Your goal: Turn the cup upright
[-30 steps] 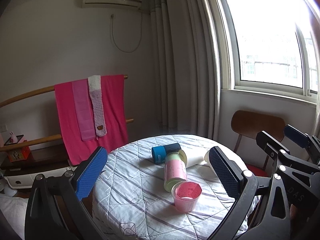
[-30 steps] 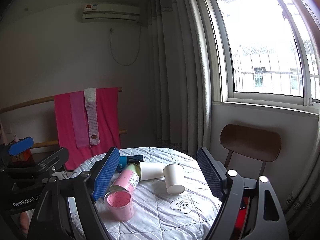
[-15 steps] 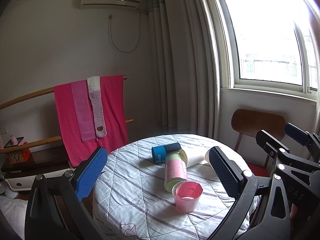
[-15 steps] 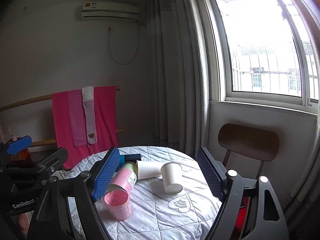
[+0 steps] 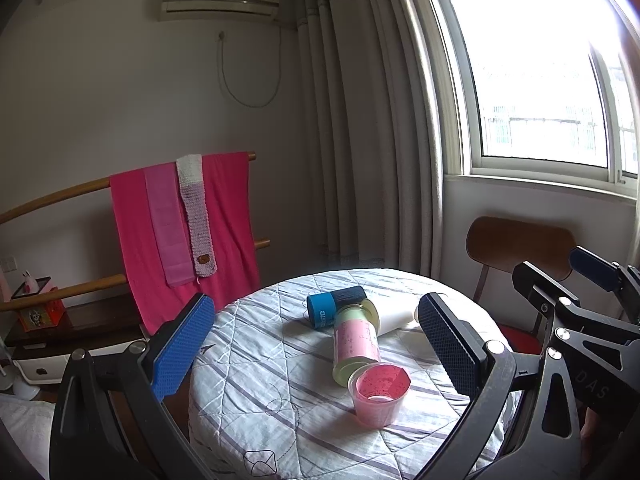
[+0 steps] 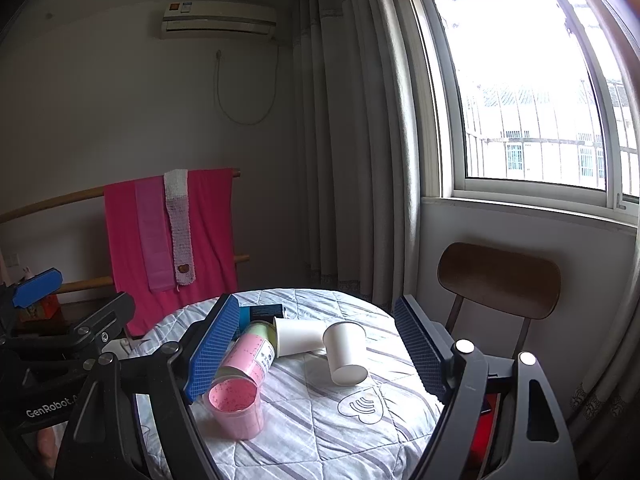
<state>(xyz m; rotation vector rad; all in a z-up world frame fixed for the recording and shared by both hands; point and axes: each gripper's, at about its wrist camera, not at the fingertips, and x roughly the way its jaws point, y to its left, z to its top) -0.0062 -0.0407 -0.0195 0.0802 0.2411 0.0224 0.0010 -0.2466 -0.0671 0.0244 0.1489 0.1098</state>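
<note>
Right wrist — five cups (image 6: pixel 345 354) (one upright), table (image 6: pixel 320 432)

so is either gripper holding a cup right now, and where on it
Nothing is held. The left gripper and the right gripper are both open, above the table, short of the cups.

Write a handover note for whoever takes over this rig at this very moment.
Left gripper: open, empty, above the table's near edge.
Right gripper: open, empty, facing the cups.
On the round quilted table: translucent pink plastic cup upright at the front. On their sides: pink-and-green cylindrical cup, two white paper cups, blue-and-dark cup.
Done: only the pink plastic cup stands upright.
Left: grasp and stand up the tipped cups; the front white one looks easiest for the right gripper.
</note>
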